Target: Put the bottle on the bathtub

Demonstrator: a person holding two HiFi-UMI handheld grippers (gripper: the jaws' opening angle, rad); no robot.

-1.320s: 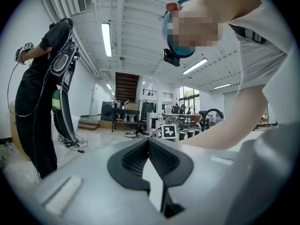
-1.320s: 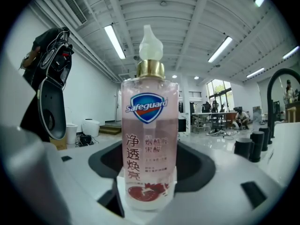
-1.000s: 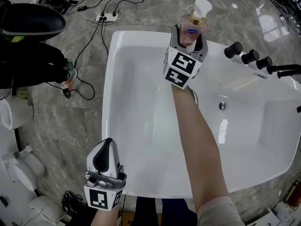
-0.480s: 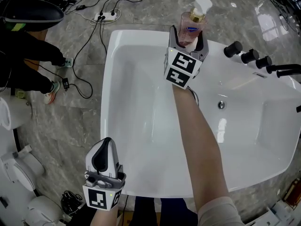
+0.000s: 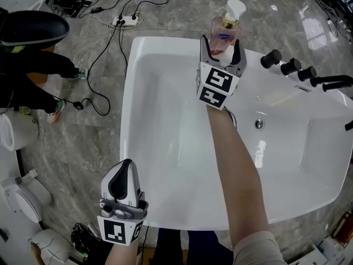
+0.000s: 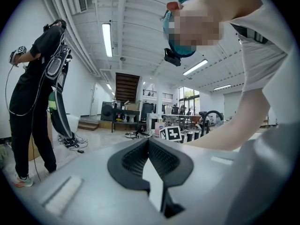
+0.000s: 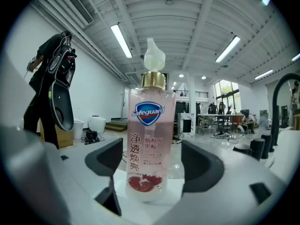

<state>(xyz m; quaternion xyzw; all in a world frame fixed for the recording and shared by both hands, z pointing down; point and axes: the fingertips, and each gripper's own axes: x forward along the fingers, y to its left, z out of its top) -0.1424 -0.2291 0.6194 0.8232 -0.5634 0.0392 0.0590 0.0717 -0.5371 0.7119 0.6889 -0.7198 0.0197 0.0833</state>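
Note:
A clear pink soap bottle (image 5: 225,31) with a white pump stands upright on the far rim of the white bathtub (image 5: 165,41). My right gripper (image 5: 220,47) sits just behind it, open, one jaw on each side. In the right gripper view the bottle (image 7: 146,144) rests on the white rim (image 7: 174,192), with a gap between it and each jaw of the right gripper (image 7: 152,161). My left gripper (image 5: 123,176) hangs at the tub's near left corner, away from the bottle. Its jaws are pressed together and hold nothing in the left gripper view (image 6: 149,146).
Black taps (image 5: 287,66) and a spout stand on the tub's right rim, and a drain (image 5: 259,124) lies in the basin. A power strip with cables (image 5: 126,20) lies on the marble floor. A person in black (image 5: 33,43) stands at left, with toilets (image 5: 22,203) below.
My right gripper's jaws have spread apart and let go of the bottle, which now stands free on the rim. The person at left has shifted. My left gripper has stayed put.

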